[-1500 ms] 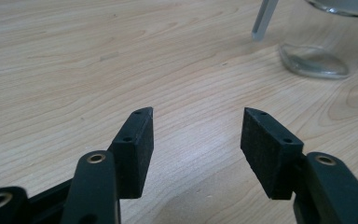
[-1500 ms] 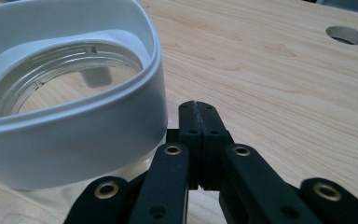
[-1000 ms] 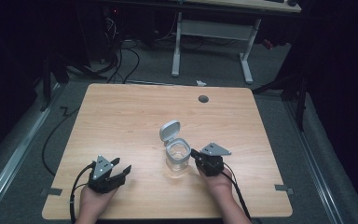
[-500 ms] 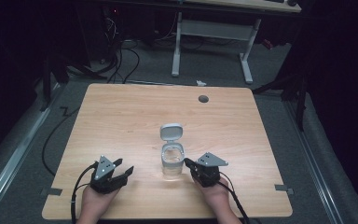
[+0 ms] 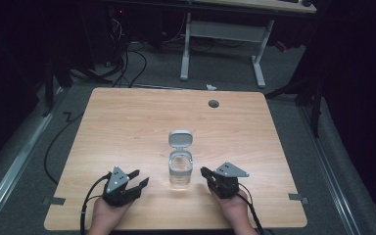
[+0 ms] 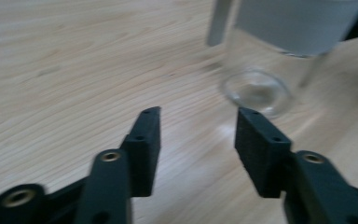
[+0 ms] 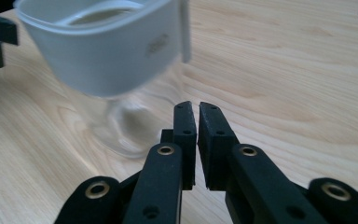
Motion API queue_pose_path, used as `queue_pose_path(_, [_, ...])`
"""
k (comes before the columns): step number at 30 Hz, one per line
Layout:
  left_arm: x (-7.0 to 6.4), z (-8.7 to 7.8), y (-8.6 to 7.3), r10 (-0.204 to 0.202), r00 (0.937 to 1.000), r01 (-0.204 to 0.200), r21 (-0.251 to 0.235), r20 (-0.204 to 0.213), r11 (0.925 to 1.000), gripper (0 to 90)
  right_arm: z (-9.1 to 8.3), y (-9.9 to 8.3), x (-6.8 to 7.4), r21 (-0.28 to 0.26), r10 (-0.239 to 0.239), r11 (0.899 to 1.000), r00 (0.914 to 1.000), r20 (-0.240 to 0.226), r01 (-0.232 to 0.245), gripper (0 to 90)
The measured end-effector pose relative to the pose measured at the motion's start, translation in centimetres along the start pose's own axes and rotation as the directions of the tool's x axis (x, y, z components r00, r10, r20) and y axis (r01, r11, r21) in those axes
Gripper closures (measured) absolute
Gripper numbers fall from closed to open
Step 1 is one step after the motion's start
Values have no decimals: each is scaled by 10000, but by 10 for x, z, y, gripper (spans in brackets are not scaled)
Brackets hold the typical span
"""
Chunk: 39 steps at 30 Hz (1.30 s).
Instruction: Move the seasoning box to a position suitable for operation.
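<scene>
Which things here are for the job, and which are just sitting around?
For the job, likely:
jar, its flip lid open
left gripper, open
right gripper, shut on nothing

Just around:
table hole
floor cables
far desk

We see a light wooden table (image 5: 127, 127) with a round hole (image 5: 213, 104) near its far edge, standing on grey carpet (image 5: 225, 73). Beyond it a white desk frame (image 5: 223, 34) rises into a dark room. Black cables (image 5: 127, 61) trail across the floor, and what may be a metal rail (image 5: 14, 171) runs along the left.
</scene>
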<state>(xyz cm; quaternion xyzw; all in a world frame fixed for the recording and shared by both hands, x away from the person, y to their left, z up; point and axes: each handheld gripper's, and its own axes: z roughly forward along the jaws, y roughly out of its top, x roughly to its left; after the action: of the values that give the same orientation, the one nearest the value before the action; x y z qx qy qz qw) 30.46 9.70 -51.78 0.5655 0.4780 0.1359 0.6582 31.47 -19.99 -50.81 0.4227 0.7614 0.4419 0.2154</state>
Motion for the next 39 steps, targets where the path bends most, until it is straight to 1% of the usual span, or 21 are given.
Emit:
queue_pose_path(1, [-11, 3, -5, -144, 9995, 143, 33, 265, 9999, 572, -2, -2, -5, -30, 243, 9997, 9996, 168, -242, 847])
queue_pose_path(2, [-11, 3, -5, -144, 9995, 143, 33, 265, 9999, 583, -2, -2, -8, -58, 410, 9991, 9989, 240, -409, 847])
queue_pose_path(3, [-22, 9, -13, -228, 9989, 221, 172, 417, 9996, 595, -3, -3, -10, -99, 560, 9984, 9978, 357, -557, 847])
queue_pose_path(4, [-22, 9, -13, -228, 9989, 221, 172, 417, 9996, 607, -2, -3, -11, -130, 595, 9982, 9973, 419, -590, 847])
queue_pose_path(5, [-32, 16, -20, -151, 9989, 138, 298, 446, 9995, 623, -2, -2, -13, -150, 636, 9979, 9971, 421, -630, 846])
queue_pose_path(6, [-36, 20, -23, -164, 9991, 152, 320, 387, 9994, 659, -2, -2, -14, -242, 630, 9978, 9969, 479, -619, 835])
queue_pose_path(7, [-36, 20, -23, -164, 9991, 152, 320, 387, 9994, 696, -2, -2, -14, -242, 630, 9978, 9969, 479, -619, 835])
queue_pose_path(8, [-44, 25, -29, -28, 9995, 15, 437, 313, 9990, 727, 0, 0, -16, -284, 747, 9969, 9956, 567, -732, 834])
queue_pose_path(9, [-44, 25, -29, -28, 9995, 15, 437, 313, 9990, 751, 0, 0, -16, -284, 747, 9969, 9956, 567, -732, 834])
queue_pose_path(10, [-50, 28, -34, 73, 9994, -89, 470, 339, 9989, 774, 2, 3, -16, -325, 635, 9976, 9954, 723, -612, 866])
queue_pose_path(11, [-50, 28, -34, 73, 9994, -89, 470, 339, 9989, 795, 2, 3, -16, -325, 635, 9976, 9954, 723, -612, 866])
queue_pose_path(14, [-60, 37, -43, 37, 9992, -64, 668, 407, 9977, 832, 8, 11, -19, -307, 537, 9982, 9973, 496, -522, 899])
queue_pose_path(16, [-63, 41, -48, 325, 9984, -360, 748, 465, 9965, 854, 11, 16, -21, -292, 460, 9986, 9983, 368, -449, 900])
queue_pose_path(18, [-65, 42, -49, 353, 9982, -390, 769, 481, 9963, 872, 13, 22, -21, -331, 337, 9989, 9990, 305, -327, 900])
queue_pose_path(20, [-67, 46, -47, 266, 9979, -312, 785, 592, 9964, 879, 14, 26, -22, -359, 344, 9988, 9992, 222, -336, 900])
queue_pose_path(22, [-68, 51, -47, 349, 9972, -397, 721, 658, 9966, 888, 16, 33, -22, -490, 335, 9983, 9993, 162, -327, 900])
queue_pose_path(24, [-66, 53, -47, 269, 9972, -310, 588, 693, 9978, 898, 18, 38, -22, -546, 256, 9982, 9996, 144, -247, 900])
queue_pose_path(28, [-65, 51, -46, 66, 9973, -94, 378, 730, 9992, 900, 22, 46, -21, -630, 279, 9976, 9995, 149, -269, 900])
queue_pose_path(29, [-63, 51, -44, -152, 9974, 130, 315, 702, 9994, 900, 24, 51, -22, -690, 305, 9972, 9994, 144, -295, 900])
queue_pose_path(34, [-63, 50, -45, -101, 9977, 88, 193, 671, 9998, 900, 27, 62, -23, -811, 239, 9965, 9995, 183, -223, 900])
queue_pose_path(39, [-63, 50, -44, -211, 9971, 193, 246, 727, 9995, 899, 35, 72, -27, -864, 429, 9954, 9989, 194, -411, 900])
